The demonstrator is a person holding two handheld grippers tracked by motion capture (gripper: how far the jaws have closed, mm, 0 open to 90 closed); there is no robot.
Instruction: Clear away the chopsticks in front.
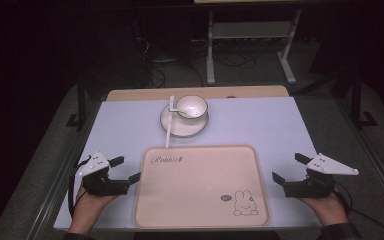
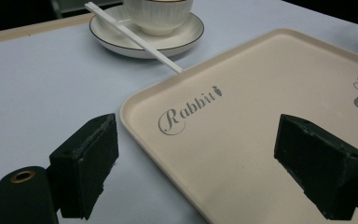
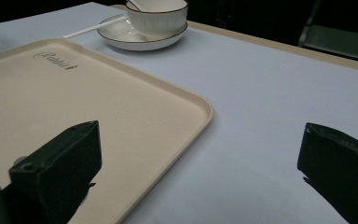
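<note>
A cream tray (image 1: 200, 200) with a rabbit print lies at the table's near middle, also seen as the tray (image 2: 261, 121) and the tray (image 3: 74, 102). Behind it a white bowl (image 1: 191, 106) with a spoon sits on a saucer (image 1: 180, 127); white chopsticks (image 1: 169, 122) lean across the saucer's left rim toward the tray. My left gripper (image 1: 126, 169) rests open just left of the tray, its jaws straddling the tray's left rim (image 2: 140, 135) with nothing held. My right gripper (image 1: 290, 167) stands open just right of the tray, its jaws wide apart over the rim and the table.
The pale blue mat (image 1: 260, 125) covers the table, with bare room on both sides of the saucer. A wooden edge (image 1: 130, 94) runs along the far side. Beyond it stand a metal frame (image 1: 250, 40) and cables on the floor.
</note>
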